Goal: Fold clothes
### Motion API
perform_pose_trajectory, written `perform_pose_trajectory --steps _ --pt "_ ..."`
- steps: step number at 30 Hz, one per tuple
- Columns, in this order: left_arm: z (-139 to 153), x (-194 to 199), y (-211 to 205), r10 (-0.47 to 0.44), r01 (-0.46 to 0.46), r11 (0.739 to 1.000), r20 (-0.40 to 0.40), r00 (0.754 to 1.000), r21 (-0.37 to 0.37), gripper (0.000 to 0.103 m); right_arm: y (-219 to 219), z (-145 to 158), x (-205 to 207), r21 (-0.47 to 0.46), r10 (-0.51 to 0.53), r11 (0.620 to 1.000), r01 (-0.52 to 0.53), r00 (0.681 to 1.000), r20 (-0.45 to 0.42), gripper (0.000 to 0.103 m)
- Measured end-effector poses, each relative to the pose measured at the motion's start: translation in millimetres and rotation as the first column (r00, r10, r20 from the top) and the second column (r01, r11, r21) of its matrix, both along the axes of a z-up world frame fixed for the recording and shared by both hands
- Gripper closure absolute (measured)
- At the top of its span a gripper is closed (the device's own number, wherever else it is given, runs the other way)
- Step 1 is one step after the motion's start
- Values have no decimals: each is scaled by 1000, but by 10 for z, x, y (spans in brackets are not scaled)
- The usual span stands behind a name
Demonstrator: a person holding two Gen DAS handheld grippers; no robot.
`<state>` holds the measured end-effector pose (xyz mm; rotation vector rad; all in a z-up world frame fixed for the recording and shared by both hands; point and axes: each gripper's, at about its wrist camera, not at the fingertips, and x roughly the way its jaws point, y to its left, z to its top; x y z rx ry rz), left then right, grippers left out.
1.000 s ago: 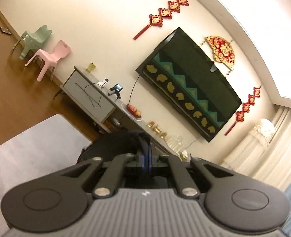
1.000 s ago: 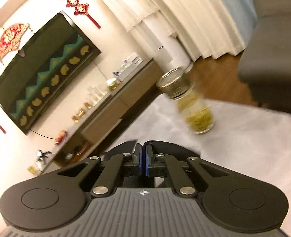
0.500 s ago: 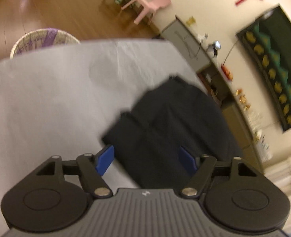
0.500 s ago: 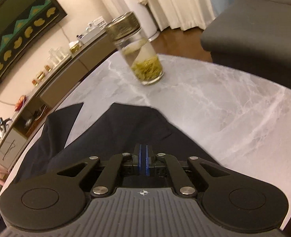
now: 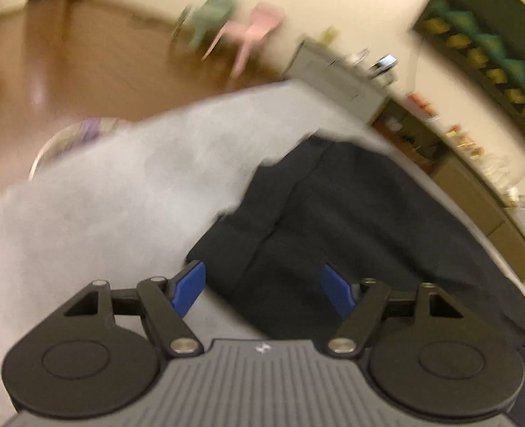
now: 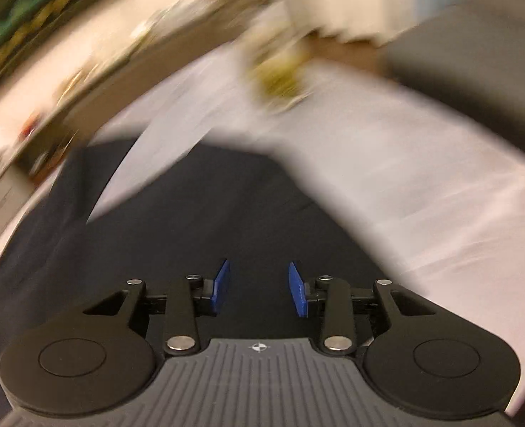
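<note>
So the dark garment (image 5: 351, 213) is lying spread on the pale table (image 5: 102, 213), and both tools are hanging just above its near edge; the left tool (image 5: 264, 286) is gaping wide with nothing in it, its blue pads (image 5: 189, 286) straddling a folded corner of the garment; the right tool (image 6: 258, 288) is sitting partly open over the garment (image 6: 177, 220), also holding nothing.

My guess is the step in hand is picking a fresh grip for the next fold; to do it well I'd be pinching right at the garment's edge, both layers together, not the flat middle where the pads just skid; grabbing matching spots on each side of the garment is what's going to keep the fold square; lifting slowly, too, since the cloth looks limp and is probably going to sag.

Around the garment: a jar (image 6: 280, 74) with something yellow-green inside is standing on the table beyond the garment, very blurred; swinging the cloth that way is risking a knock; a basket (image 5: 73, 138) is sitting on the floor past the table edge, well away from the garment; the chairs and cabinet farther off aren't getting in the way.
</note>
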<state>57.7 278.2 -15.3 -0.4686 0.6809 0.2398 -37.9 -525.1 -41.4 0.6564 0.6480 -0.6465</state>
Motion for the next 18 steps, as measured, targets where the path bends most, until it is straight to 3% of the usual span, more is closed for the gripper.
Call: perform_pose_trajectory --steps 4,7,8,12,14,17,18 --pt "70 205 -296 -195 195 979 6 981 56 30 49 -119 66 -8 83 997 -83 996 -16 62" --pt "-131 400 -369 -235 240 968 -75 969 73 36 106 -142 160 -22 142 989 -144 988 -58 62" --pt "-207 440 -351 -227 236 969 -119 967 68 39 138 -134 199 -52 155 986 -161 984 -91 62" --pt "-280 389 -303 -151 189 966 -206 967 179 58 199 -125 340 -186 132 965 -183 957 -256 63" --pt "-284 319 -204 -118 153 974 -203 972 166 67 205 -85 411 -194 128 963 -187 951 -281 63" --pt "-271 229 -64 -46 70 991 -204 978 110 68 408 244 531 -167 207 958 -233 966 -158 57" --pt "-241 215 -53 -18 37 995 -202 979 90 65 556 343 628 -138 265 950 -280 957 -113 49"
